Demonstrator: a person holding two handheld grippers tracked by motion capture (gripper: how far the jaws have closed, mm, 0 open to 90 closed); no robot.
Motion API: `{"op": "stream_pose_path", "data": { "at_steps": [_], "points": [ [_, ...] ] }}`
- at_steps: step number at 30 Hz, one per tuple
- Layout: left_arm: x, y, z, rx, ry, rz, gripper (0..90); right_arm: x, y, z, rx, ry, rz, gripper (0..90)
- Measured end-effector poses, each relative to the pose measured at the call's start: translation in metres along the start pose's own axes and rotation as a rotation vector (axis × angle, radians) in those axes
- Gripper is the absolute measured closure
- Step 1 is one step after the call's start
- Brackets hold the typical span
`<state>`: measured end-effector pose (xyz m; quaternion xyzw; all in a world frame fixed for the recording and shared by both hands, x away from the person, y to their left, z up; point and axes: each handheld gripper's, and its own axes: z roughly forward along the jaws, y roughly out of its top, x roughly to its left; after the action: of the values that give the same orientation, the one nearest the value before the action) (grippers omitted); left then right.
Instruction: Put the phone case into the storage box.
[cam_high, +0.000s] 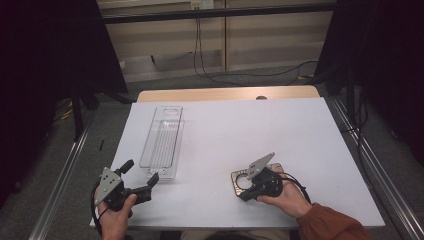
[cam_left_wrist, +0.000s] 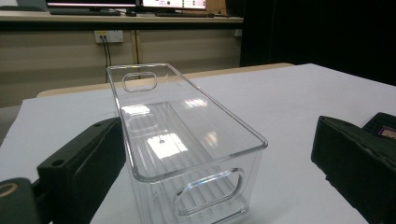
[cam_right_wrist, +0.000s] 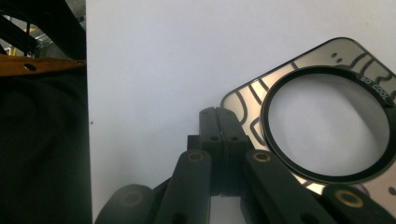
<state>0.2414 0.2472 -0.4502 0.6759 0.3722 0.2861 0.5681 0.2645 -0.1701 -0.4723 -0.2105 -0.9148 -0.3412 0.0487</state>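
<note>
Right gripper (cam_right_wrist: 219, 116), jaws pressed together, rests at the near-left corner of the flat metallic square plate with a round hole (cam_high: 242, 180). Wide-jawed left gripper (cam_high: 142, 177) faces the clear plastic bin's (cam_high: 162, 142) near end; its long axis runs near-to-far.

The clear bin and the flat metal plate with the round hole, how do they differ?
The clear bin is see-through plastic; the metal plate is opaque and shiny with dark line markings. The clear bin is long, deep and open-topped; the metal plate is flat with a black-rimmed round hole. Both rest on the white table.
</note>
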Motion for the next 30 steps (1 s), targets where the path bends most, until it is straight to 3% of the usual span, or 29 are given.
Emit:
{"op": "stream_pose_path", "data": {
  "at_steps": [19, 25, 30],
  "points": [
    [0.001, 0.000, -0.001, 0.003, 0.003, 0.006, 3.1, -0.023, 0.020, 0.009, -0.007, -0.027, 0.014, 90.0],
    [0.001, -0.001, -0.001, -0.006, 0.005, -0.014, 3.1, -0.031, 0.023, 0.010, -0.028, -0.023, 0.026, 90.0],
    [0.001, 0.000, -0.001, 0.001, 0.005, 0.000, 3.1, -0.033, 0.027, 0.008, -0.023, -0.049, 0.018, 90.0]
  ]
}}
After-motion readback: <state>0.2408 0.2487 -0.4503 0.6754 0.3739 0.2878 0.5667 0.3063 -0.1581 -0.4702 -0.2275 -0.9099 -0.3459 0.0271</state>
